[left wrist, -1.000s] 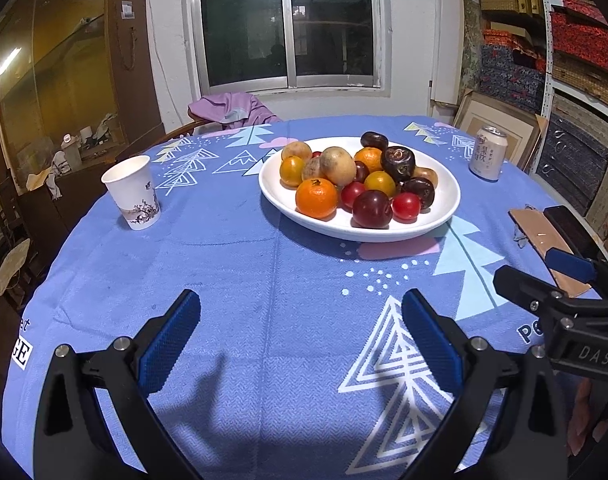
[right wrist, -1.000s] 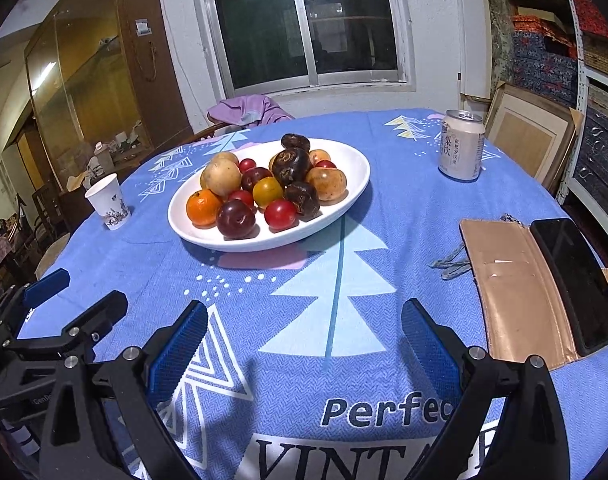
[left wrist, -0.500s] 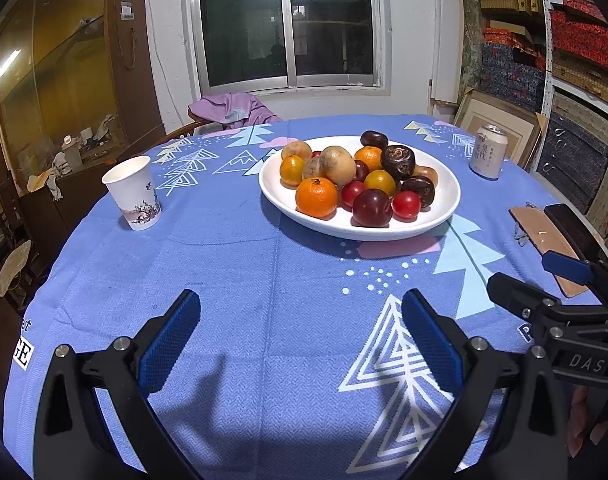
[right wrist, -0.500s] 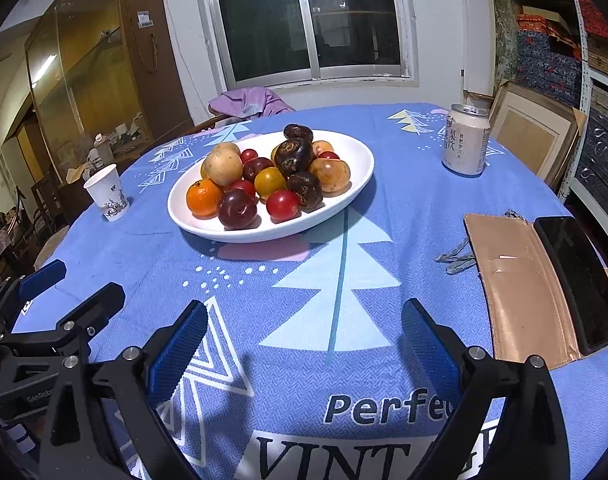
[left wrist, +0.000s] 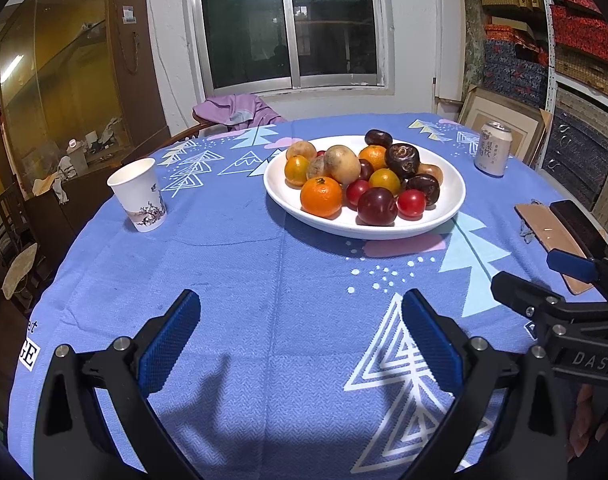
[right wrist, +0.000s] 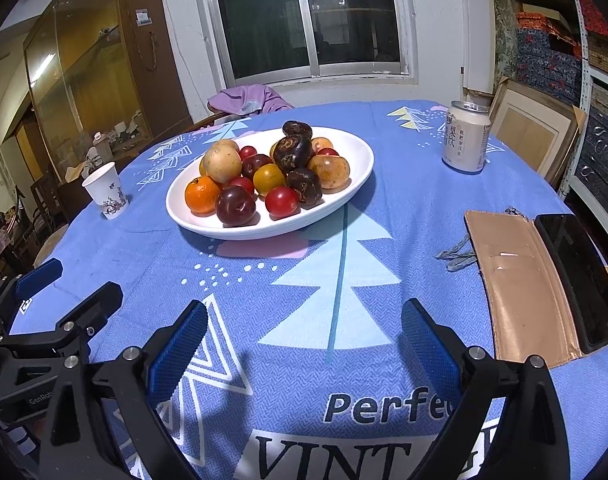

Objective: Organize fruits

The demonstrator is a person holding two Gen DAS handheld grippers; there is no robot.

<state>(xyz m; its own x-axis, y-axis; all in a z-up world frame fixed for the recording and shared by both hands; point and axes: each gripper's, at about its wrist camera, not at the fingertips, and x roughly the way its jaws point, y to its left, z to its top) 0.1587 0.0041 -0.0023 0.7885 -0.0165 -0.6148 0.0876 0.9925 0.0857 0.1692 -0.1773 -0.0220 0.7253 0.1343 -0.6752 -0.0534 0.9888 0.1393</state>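
Blue-padded fingers of the left gripper [left wrist: 300, 336] stand wide apart with nothing between them, hovering low over the near part of the blue tablecloth [left wrist: 264, 280]. The right gripper [right wrist: 304, 340] is released in the same way, its pads spread over the cloth's printed lettering, empty. In the left wrist view the right gripper shows at the right edge, just beside the left one.

Farther out, toward the middle of the table, sits a white oval plate [left wrist: 452, 204] piled with fruits. At its near edge lie an orange mandarin [left wrist: 321, 196], a dark red plum [left wrist: 377, 206] and a red cherry tomato [left wrist: 411, 203]; behind them a pale brown round fruit [left wrist: 342, 164] and a dark wrinkled fruit [left wrist: 402, 160] sit on top of the heap.

Left of the plate, well apart, stands a paper cup [left wrist: 138, 194]. To the right stands a drink can [right wrist: 466, 138], and nearer the right gripper lies a tan wallet case [right wrist: 520, 284] with a black phone [right wrist: 580, 276] touching its far side.
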